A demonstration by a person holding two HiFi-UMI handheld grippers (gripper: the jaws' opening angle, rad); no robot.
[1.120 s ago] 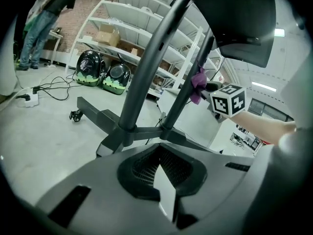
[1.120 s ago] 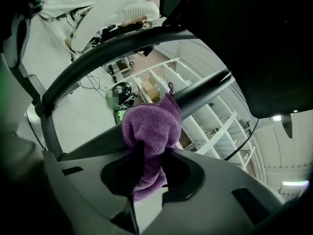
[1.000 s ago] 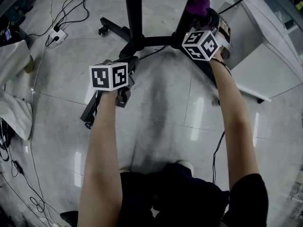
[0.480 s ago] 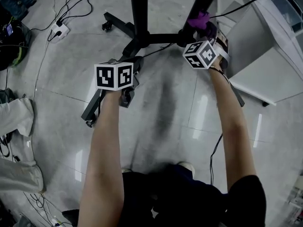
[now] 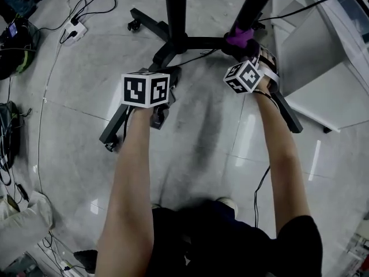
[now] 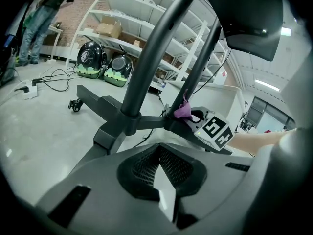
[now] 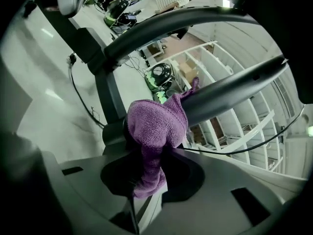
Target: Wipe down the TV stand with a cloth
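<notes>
Fingers of the right gripper (image 7: 146, 182) pinched the purple cloth (image 7: 157, 124), w/ the cloth pressed vs. a slanted pole of the black TV stand (image 5: 190, 41), just above the base crossbar. Fingers of the left gripper (image 6: 164, 192) were pressed together, nothing btwn them, over the stand's left leg; contact unclear. Floor cables (image 5: 86, 9) lay well apart.

The hand-held gripper (image 7: 146, 199) pinches a purple cloth (image 7: 157, 126) against a dark stand pole (image 7: 230, 94).
</notes>
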